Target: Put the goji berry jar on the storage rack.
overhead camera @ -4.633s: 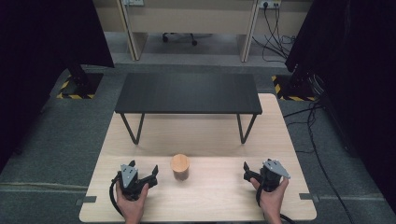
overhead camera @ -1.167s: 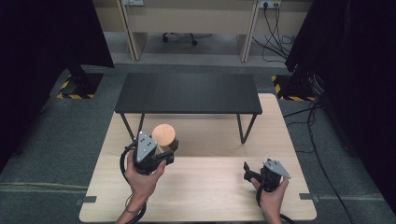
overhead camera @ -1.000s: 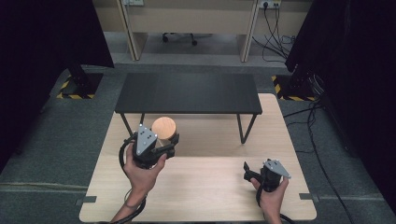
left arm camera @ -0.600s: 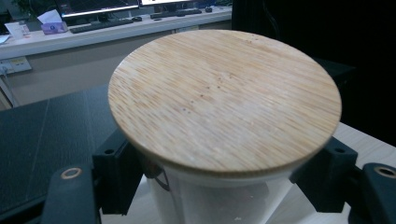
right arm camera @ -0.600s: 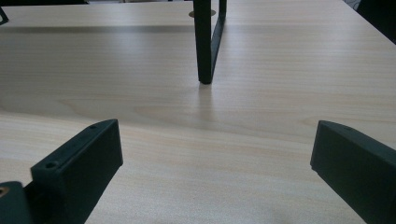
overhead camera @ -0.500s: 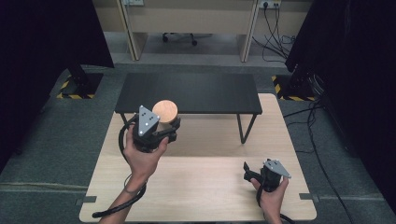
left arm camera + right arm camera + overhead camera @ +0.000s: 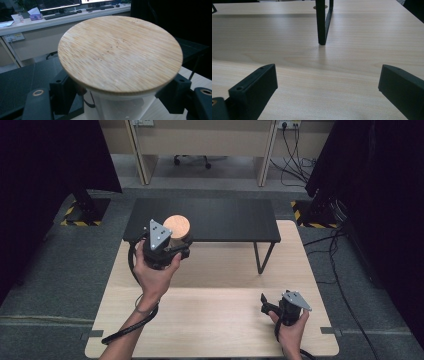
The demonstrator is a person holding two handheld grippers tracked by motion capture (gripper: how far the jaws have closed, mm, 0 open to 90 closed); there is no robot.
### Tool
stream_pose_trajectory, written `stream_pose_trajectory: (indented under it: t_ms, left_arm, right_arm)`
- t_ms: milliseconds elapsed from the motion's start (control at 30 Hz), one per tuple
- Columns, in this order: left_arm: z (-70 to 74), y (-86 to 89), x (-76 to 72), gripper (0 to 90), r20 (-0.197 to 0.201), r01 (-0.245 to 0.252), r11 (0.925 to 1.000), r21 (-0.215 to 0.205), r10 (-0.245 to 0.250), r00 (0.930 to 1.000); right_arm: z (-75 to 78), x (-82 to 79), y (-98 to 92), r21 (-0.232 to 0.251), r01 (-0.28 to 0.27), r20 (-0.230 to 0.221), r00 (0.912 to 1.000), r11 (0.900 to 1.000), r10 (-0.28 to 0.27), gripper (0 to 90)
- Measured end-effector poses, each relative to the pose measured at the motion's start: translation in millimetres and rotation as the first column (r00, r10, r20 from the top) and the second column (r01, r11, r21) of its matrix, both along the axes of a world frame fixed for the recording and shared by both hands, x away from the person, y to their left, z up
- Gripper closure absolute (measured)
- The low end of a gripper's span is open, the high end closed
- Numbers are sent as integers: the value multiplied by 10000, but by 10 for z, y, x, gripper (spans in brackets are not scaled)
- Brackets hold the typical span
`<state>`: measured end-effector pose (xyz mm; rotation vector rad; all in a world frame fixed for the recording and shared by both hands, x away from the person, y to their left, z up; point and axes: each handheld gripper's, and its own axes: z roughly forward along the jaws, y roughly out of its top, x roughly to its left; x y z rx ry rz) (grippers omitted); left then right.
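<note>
— One thing matters: the clear cylindrical jar with the round bamboo lid [image 7: 120,53]. Where is it?

— Up off the light wooden counter [image 7: 210,320], over the front left edge of the low black metal shelf [image 7: 220,217]. The left gripper [image 7: 172,245] has its jaws clamped on the jar's clear wall just under the lid.

— How will it handle?

— Stiff and smooth, I'd judge, so likely slippery, and breakable if the wall is glass, which I can't tell. It looks light enough for one hand. The body below the lid is the right place to grip; the lid may only sit loose, so I wouldn't lift by it.

— And the other hand?

— The right gripper [image 7: 280,307] rests low at the counter's near right, well apart from the jar, jaws spread wide with nothing between them. It faces a leg of the shelf [image 7: 323,22].
</note>
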<state>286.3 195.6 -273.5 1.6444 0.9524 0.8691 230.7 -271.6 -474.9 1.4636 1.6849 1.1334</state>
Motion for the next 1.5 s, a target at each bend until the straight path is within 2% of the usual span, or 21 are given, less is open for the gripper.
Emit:
stream_pose_trajectory:
  t_ms: [500,633,867,1167,1333,1400,1500]
  left_arm:
    - [-43,-140,491,257,-309,-741,9966,352,752,9967]
    - [-23,-161,648,257,-534,-899,9949,455,923,9943]
    - [-8,-180,813,257,-785,-1055,9941,259,1072,9911]
    - [-20,-166,935,257,-1037,-1210,9926,56,1209,9872]
    - [-43,-153,998,257,-1248,-1261,9920,81,1261,9841]
    - [-63,-135,1016,257,-1304,-1288,9916,-109,1263,9834]
    - [-69,-129,1032,257,-1338,-1281,9916,-171,1247,9831]
  right_arm:
    - [-7,-9,0,-55,-78,72,9999,10000,79,23]
    - [-4,-4,-2,-55,-94,44,9999,9999,94,23]
    - [-6,-9,-1,-71,-117,72,9999,9999,118,23]
    - [-7,-13,7,-172,-188,106,9998,9997,190,24]
    - [-7,-15,16,-254,-226,125,9997,9994,229,24]
    - [-8,-16,13,-221,-212,128,9997,9995,215,24]
    - [-10,-19,15,-236,-211,148,9997,9995,214,24]
